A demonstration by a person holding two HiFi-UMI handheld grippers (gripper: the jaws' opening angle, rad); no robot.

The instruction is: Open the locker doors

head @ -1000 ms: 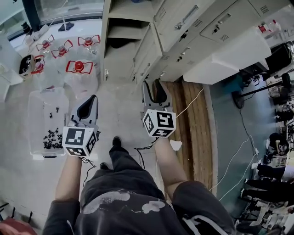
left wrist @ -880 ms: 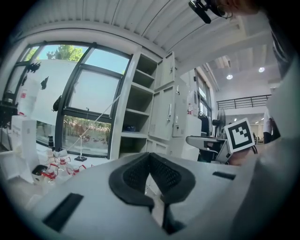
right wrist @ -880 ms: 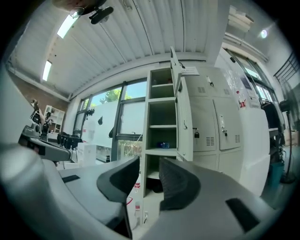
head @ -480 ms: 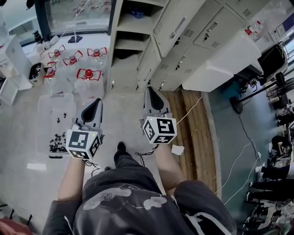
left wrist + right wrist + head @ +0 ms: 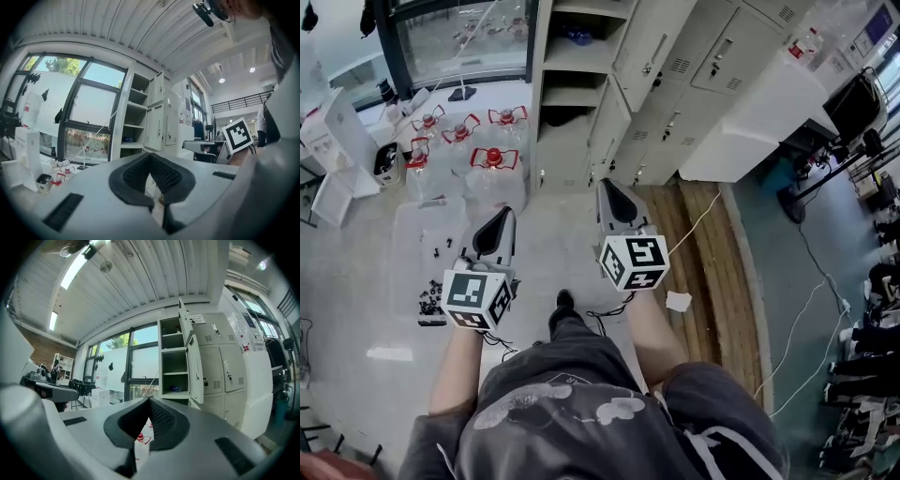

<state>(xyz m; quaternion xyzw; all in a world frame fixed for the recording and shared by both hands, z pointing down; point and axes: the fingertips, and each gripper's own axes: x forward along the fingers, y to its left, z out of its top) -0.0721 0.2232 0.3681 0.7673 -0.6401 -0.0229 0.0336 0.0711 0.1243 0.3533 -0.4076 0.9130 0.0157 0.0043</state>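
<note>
Left tongs point(image 5: 507, 216) and right tongs point(image 5: 604, 186) are both closed, tips together, with nothing between them. The lockers point(image 5: 675, 103) stand far ahead. The left column's doors hang open and the closed doors point(image 5: 220, 364) are to the right. I judge them thin sheet metal: light, stiff, hinged, slick paint. I'd grip the small handle point(image 5: 228, 376), not the panel.

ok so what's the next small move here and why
Probably carry the right gripper forward toward the nearest closed locker door and part its jaws to take hold of it. The open column is done, while the doors beside it are shut. The left gripper and the right are both closed, empty and short of the lockers.
</note>
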